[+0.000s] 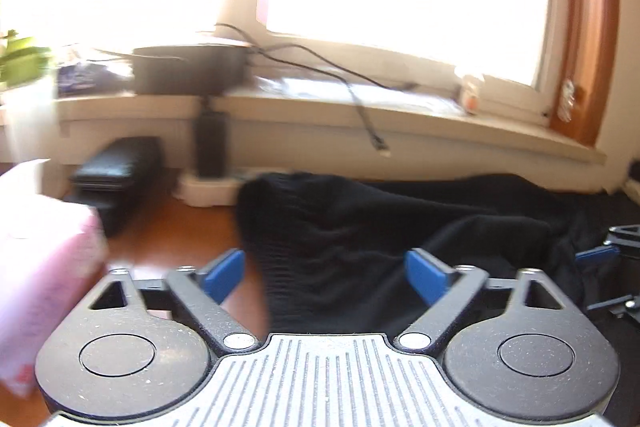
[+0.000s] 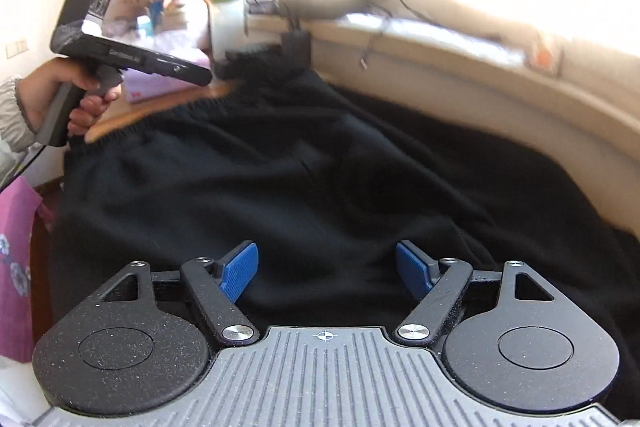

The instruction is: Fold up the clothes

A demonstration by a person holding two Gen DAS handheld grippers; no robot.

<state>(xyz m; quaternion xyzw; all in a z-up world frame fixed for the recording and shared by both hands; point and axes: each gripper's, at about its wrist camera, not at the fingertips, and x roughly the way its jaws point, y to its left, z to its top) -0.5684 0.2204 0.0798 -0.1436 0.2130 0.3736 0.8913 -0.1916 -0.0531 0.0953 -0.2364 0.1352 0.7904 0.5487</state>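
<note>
My right gripper (image 2: 326,273) sits at the bottom of its view with its blue pads wide apart and nothing between them. It hangs over the big black knitted garment (image 2: 320,167), which fills the middle of that picture. I think the pads are apart so I can pick a new spot to pinch for a fold.

My left gripper (image 1: 324,277) is also wide, with no cloth pinched; the ribbed edge of the black garment lies just under and between its pads in the lower middle of the left view. In the right view, a hand (image 2: 70,99) at the far left holds that gripper above the garment's ribbed hem.

The garment is spread on the brown wooden table (image 1: 192,227) so it lies flat for folding. It looks not yet folded.

A pink box (image 1: 44,259) sits at the left edge. Behind the table, a pale windowsill (image 1: 400,107) crosses the upper middle, with a dark cable (image 1: 360,103) hanging over it.
</note>
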